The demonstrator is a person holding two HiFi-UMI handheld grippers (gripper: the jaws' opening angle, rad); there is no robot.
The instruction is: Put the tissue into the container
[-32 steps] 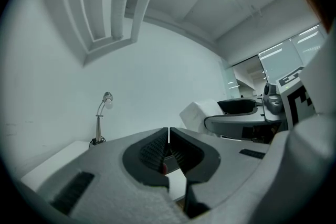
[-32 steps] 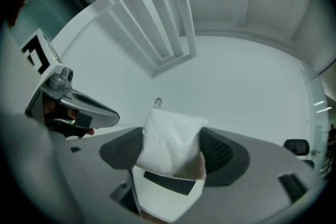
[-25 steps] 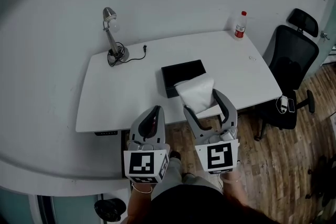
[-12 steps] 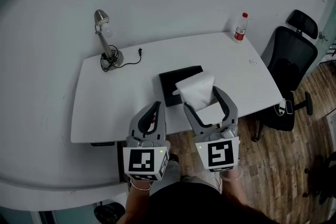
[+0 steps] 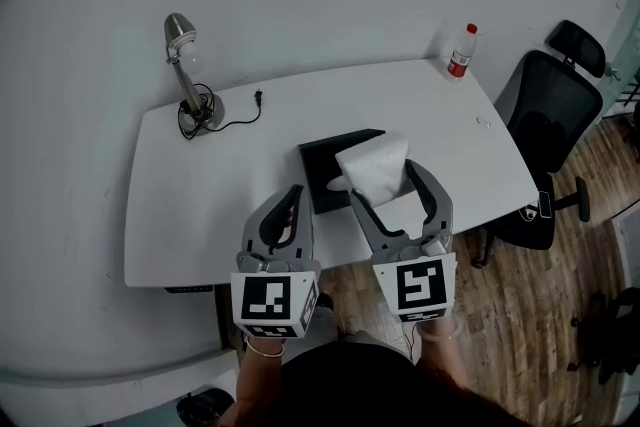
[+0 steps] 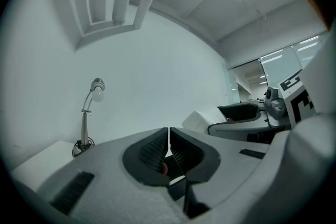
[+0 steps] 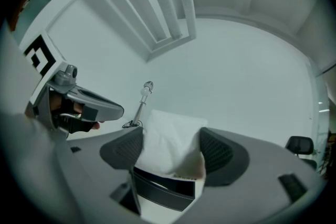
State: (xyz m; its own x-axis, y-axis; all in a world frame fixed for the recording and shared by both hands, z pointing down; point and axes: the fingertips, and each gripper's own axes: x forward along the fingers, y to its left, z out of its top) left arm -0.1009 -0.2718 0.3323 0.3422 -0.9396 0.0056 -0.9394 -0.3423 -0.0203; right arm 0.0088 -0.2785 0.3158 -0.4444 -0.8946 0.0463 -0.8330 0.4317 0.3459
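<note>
Right fingers: the right gripper [image 5: 384, 181] has its two ribbed dark pads [image 7: 126, 149] clamped on a white soft tissue pack [image 7: 173, 139], one pad on each side of it.
Tissue: it bulges up above the pads and is held off the table; seen from the head view, it covers the right part of the container.
Below the right fingers: a black rectangular container [image 5: 322, 173], its dark rim just under the tissue in the right gripper view. Whether the two touch cannot be told.
Container contents: the visible part of the inside is dark, with nothing to make out in it.
Left fingers: the left gripper [image 6: 168, 145] has its pads pressed together with nothing between them; it hangs to the left of the container, at the near edge of the white table [image 5: 230, 205].
Far from the left fingers: a silver desk lamp [image 5: 186, 70] at the far left corner.
Far from the right fingers: a clear plastic bottle with a red cap [image 5: 460, 51] at the far right corner, and a black office chair [image 5: 552, 105] beyond the table's right end.
</note>
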